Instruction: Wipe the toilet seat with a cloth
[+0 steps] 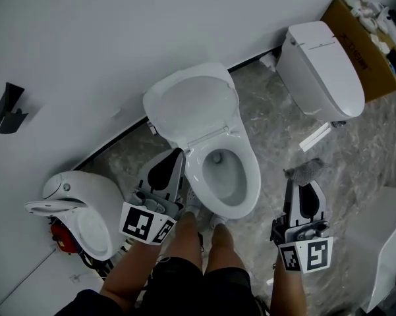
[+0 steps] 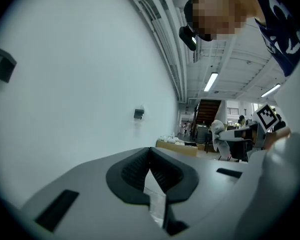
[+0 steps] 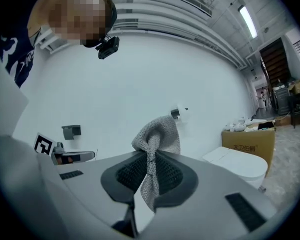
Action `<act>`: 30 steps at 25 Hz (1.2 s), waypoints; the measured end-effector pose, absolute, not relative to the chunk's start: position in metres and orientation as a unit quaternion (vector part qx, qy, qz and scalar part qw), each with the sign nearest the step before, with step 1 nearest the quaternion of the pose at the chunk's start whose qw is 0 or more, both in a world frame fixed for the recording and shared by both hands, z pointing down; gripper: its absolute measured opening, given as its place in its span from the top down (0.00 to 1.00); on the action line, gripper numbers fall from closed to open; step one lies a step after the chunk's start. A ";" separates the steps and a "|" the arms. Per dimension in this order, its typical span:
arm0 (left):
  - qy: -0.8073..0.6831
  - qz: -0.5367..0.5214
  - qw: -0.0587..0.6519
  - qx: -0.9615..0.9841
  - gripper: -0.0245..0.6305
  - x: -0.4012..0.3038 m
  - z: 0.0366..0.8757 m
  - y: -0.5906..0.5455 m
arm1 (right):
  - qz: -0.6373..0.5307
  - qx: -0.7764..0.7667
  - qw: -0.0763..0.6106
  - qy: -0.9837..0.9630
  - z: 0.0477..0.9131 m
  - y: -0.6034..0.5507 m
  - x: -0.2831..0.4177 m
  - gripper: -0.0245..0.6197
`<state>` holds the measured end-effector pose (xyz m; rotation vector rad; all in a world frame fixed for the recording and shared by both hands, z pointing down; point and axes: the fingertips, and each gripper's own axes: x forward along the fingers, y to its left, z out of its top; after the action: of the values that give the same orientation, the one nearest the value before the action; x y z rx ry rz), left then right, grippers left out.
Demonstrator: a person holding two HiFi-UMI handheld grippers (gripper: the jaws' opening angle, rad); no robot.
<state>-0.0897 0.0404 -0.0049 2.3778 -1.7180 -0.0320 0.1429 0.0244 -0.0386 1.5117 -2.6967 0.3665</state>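
Cloth [image 3: 157, 131] pinched in my right hand-held gripper [image 3: 149, 171].
Beside the open toilet [image 1: 254, 176], my left hand-held gripper [image 2: 150, 159] is pressed together, empty.

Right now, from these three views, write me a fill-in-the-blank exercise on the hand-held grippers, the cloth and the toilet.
1. Of the right hand-held gripper and the left hand-held gripper, only the ___ one grips the grey cloth.
2. The left one's jaws are together with ___ between them.
3. The lid of the middle toilet is ___ (open or closed).

Missing words: right; nothing; open.
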 end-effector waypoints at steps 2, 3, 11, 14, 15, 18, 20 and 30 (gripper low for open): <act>-0.580 -0.024 0.136 0.803 0.94 -0.095 0.024 0.031 | 0.128 0.499 0.022 -0.857 -0.009 0.016 0.140 0.88; -0.580 -0.026 0.148 0.800 0.94 -0.097 0.039 0.027 | 0.133 0.501 0.026 -0.855 0.008 0.014 0.136 0.88; -0.582 0.001 0.165 0.796 0.94 -0.113 0.159 -0.002 | 0.160 0.486 0.057 -0.857 0.155 -0.011 0.095 0.87; -0.581 0.007 0.168 0.796 0.94 -0.114 0.196 -0.010 | 0.170 0.498 0.057 -0.848 0.207 -0.026 0.092 0.88; -0.581 0.009 0.169 0.796 0.94 -0.114 0.207 -0.012 | 0.173 0.503 0.060 -0.845 0.225 -0.031 0.092 0.87; -0.580 0.013 0.172 0.796 0.94 -0.114 0.239 -0.018 | 0.181 0.518 0.067 -0.833 0.271 -0.044 0.090 0.87; -0.580 0.017 0.177 0.795 0.94 -0.114 0.260 -0.021 | 0.190 0.529 0.070 -0.824 0.297 -0.051 0.088 0.87; -0.572 0.042 0.209 0.792 0.94 -0.113 0.334 -0.018 | 0.229 0.497 0.163 -0.821 0.430 -0.045 0.057 0.87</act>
<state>-0.1127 -0.0183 0.3337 2.2034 -1.5904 0.1155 0.0569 -0.0448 0.4296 1.4179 -2.3427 0.6524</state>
